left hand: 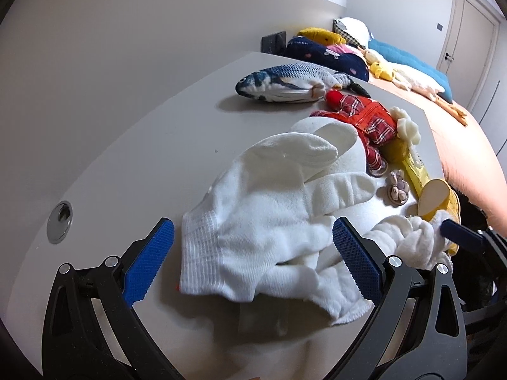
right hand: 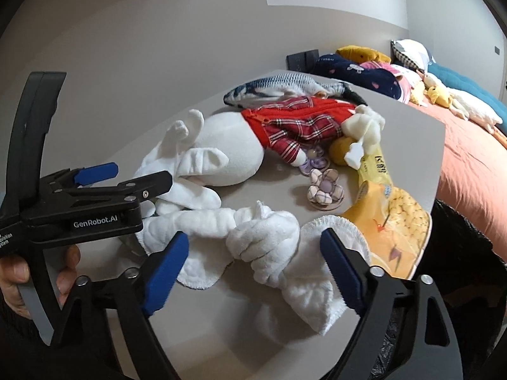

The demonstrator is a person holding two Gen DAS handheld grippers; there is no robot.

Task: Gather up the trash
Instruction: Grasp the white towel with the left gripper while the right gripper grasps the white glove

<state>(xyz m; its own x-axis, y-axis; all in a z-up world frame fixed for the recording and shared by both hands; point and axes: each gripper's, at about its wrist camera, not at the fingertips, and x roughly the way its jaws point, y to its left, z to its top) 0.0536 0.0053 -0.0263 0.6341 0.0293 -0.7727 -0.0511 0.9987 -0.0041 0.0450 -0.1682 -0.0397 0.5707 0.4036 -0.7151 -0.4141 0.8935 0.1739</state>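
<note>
A pile of white socks [left hand: 253, 221] lies on the grey table [left hand: 142, 145]. My left gripper [left hand: 250, 253] is open, its blue pads on either side of the socks' near end. It also shows from the side in the right wrist view [right hand: 104, 177]. A twisted white cloth [right hand: 263, 237] lies between the open fingers of my right gripper [right hand: 253, 269]. A yellow snack bag [right hand: 386, 218] lies at the table's right edge, also in the left wrist view [left hand: 421, 177]. My right gripper's blue fingertip [left hand: 456, 231] shows beside the cloth [left hand: 408, 237].
A white plush toy in red plaid clothes [right hand: 285, 126], a plush fish [left hand: 285, 82] and fabric flower pieces [right hand: 326, 190] lie on the table. A cable hole [left hand: 60, 221] sits at the left. A bed with pillows [right hand: 459, 145] is to the right. A black bag [right hand: 459, 253] hangs by the table edge.
</note>
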